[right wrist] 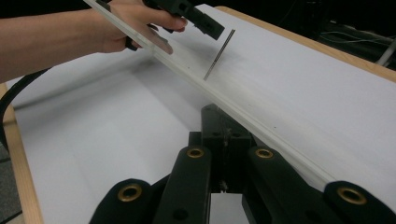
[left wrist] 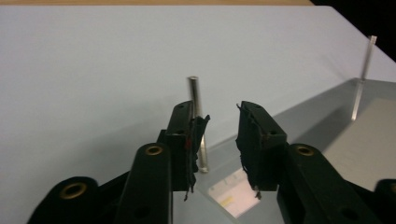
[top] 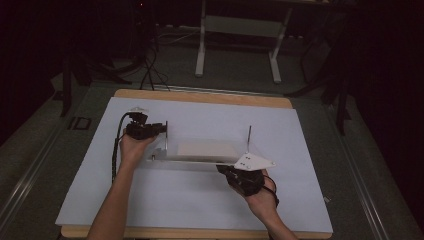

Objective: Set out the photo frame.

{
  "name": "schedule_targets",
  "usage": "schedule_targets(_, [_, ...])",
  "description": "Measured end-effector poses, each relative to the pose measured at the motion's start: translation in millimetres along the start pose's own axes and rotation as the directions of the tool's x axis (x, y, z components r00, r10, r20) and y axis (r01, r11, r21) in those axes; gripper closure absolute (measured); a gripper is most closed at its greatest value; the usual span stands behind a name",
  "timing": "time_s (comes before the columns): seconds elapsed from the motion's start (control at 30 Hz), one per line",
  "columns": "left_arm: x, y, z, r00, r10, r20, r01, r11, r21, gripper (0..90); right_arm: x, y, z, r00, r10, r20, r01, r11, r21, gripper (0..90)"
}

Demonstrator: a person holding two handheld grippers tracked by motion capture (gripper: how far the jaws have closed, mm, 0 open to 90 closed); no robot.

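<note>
Fingers [left wrist: 191,135] parted beside pin [left wrist: 198,122], plate [right wrist: 243,114] clamped

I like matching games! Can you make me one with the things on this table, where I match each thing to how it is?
Things:
1. left tongs
2. right tongs
3. near metal rod
4. white sheet

States:
A. covers the table
B. stands upright on the clear plate
C. open, nothing gripped
D. shut on the clear plate's edge

Pairs: 1-C, 2-D, 3-B, 4-A

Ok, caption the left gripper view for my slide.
Open left gripper beside the upright thin metal rod on a clear acrylic plate.
</note>
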State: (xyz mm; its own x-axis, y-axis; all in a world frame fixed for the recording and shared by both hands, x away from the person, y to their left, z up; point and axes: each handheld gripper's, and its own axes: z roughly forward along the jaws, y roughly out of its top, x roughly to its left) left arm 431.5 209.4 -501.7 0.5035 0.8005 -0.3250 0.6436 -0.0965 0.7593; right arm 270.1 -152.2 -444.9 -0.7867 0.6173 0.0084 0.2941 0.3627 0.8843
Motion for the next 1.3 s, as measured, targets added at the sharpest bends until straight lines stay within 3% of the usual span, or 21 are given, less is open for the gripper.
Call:
schedule_targets(0.13, [-5.4,1.0,-2.3,0.9991,0.04,-0.011,-0.04,0.9992,0.006,67.0,-1.6,3.1,1.5,1.0,0.006,0.001,-0.006,1.0,-0.006,90.0])
schedule_targets(0.53, [-12.1,2.2,-19.4,0.9972,0.074,-0.002,-0.074,0.9962,-0.046,65.1,-6.6,12.4,4.5,0.9998,0.017,0.012,-0.016,1.0,-0.021,90.0])
schedule_targets(0.87, [-15.7,1.4,-34.6,0.9962,0.088,0.003,-0.087,0.9916,-0.096,63.9,-11.0,20.3,5.3,0.9996,0.023,0.016,-0.022,0.999,-0.034,90.0])
schedule_targets(1.3, [-20.6,-1.4,-45.6,0.9947,0.102,0.007,-0.101,0.9871,-0.125,62.6,-15.3,29.9,7.6,0.9996,0.02,0.021,-0.019,0.999,-0.042,90.0])
